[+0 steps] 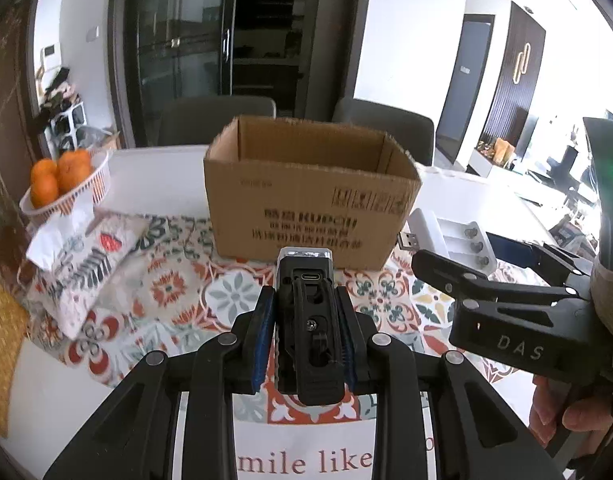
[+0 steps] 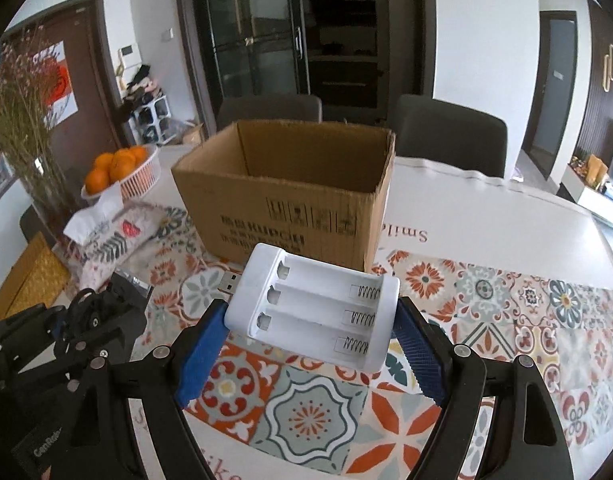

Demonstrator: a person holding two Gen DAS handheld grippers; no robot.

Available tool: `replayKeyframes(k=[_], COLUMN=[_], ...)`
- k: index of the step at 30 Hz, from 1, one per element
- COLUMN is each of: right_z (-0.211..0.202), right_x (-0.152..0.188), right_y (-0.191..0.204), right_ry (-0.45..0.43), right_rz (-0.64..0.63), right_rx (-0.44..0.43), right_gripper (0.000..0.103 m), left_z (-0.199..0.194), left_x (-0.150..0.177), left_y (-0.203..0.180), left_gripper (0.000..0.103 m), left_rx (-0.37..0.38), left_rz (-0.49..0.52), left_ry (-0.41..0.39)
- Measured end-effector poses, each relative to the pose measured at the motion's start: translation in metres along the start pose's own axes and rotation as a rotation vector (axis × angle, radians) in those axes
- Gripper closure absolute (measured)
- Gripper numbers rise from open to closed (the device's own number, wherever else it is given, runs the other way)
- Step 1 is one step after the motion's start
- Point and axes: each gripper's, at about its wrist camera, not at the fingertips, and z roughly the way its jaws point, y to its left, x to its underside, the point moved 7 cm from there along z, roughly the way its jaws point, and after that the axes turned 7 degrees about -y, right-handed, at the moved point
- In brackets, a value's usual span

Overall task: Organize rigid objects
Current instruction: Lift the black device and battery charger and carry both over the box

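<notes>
Gripper-wise, our left gripper (image 1: 304, 344) clamps a black device (image 1: 306, 320) with a USB-C port, held level above the table (image 2: 506, 216) before the cardboard box (image 1: 310, 204), which reads "KUPOII" (the rest is too blurred). Our right gripper (image 2: 310, 344), marked "DAS" in the left view, squeezes a white battery charger (image 2: 314, 308) lifted over the patterned mat (image 2: 486, 312). We read "mile like" printed there.

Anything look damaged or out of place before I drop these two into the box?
The open brown cardboard box has a ragged, torn top rim, and its printed text appears upside down, so it seems inverted. The white three-slot battery charger sits tilted in the right gripper. Otherwise nothing stands out.
</notes>
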Motion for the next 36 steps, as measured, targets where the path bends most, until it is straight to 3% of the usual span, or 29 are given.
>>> replayKeyframes(k=[24,36], right_z=[-0.039,-0.037], right_x=[-0.069,-0.102], right_y=[0.029,0.029], right_ry=[-0.096,-0.101], right_rz=[0.075,0.132], right_rx=[0.17,0.199], right_gripper=[0.02,0.02], left_z=[-0.014,-0.004], left_x=[-0.086,-0.128], left_y=[0.029,0.033], left_gripper=[0.074,0.074], left_rx=[0.14,0.165], left_rz=[0.093,0.113], left_ry=[-0.071,-0.072])
